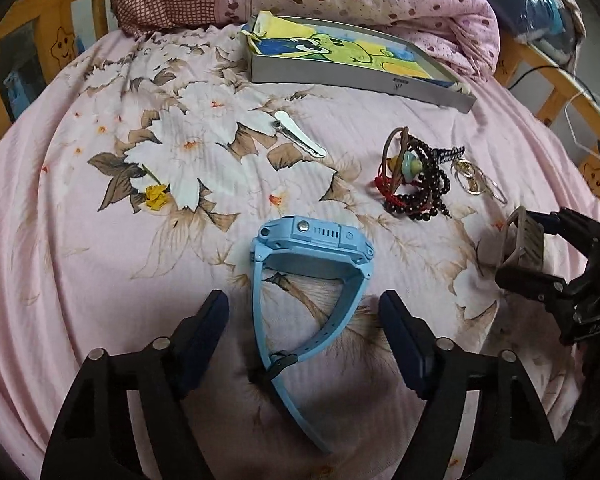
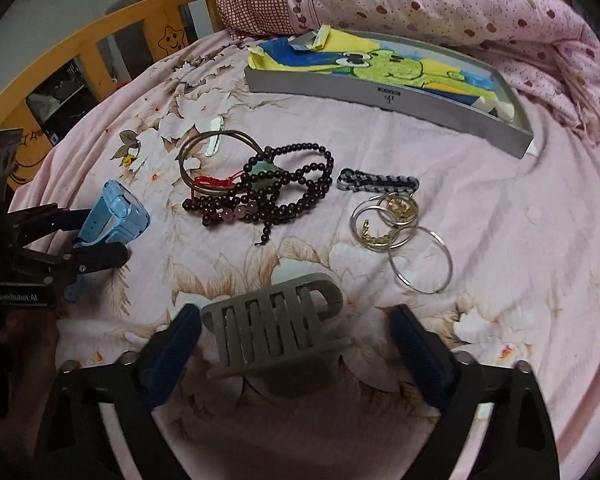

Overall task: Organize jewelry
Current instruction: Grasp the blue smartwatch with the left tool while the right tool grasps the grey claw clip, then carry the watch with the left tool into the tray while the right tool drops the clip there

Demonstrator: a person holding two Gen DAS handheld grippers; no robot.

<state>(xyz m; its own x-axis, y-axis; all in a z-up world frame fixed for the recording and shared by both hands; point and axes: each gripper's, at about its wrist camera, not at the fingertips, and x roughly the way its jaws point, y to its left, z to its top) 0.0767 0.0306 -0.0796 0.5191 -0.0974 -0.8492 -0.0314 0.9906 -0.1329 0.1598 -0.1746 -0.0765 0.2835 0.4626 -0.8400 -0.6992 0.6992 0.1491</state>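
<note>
**Status, near to far**
- Found left gripper (image 1: pixel 304 320) wide open, holding nothing, one finger on each side of the watch (image 1: pixel 312 240) strap. Saw no contact with the strap.
- Found right gripper (image 2: pixel 296 332) wide open, holding nothing, straddling the claw clip (image 2: pixel 276 320) with a gap on both sides.
- Noted watch and claw clip lying on the sheet (image 1: pixel 80 280), well apart from the tray (image 1: pixel 360 80).
- Noted beads (image 2: pixel 276 196), rings (image 2: pixel 400 220), band (image 2: pixel 376 182) and slide (image 1: pixel 300 138) loose on the sheet, farther out and short of the tray.
- Saw only a drawing inside the tray and no jewelry there.

**Progress (judgement)**
- Judged task near its start, with nothing sorted or stowed.
- Judged both grippers placed for a first grasp, neither closed.
- Counted every piece as left to do. Took the tray as the likely destination, without confirmation.

**View differences**
- Left wrist: showed watch face, strap and buckle in full. Showed beads and rings as one cramped tangle. Showed right gripper side-on with the claw clip between its fingers.
- Right wrist: separated beads, bangle (image 2: pixel 192 168), rings and band clearly. Showed claw clip teeth. Showed watch partly hidden by the left gripper.
- Slide: plain in left view, mostly covered by the bangle in right view.
</note>
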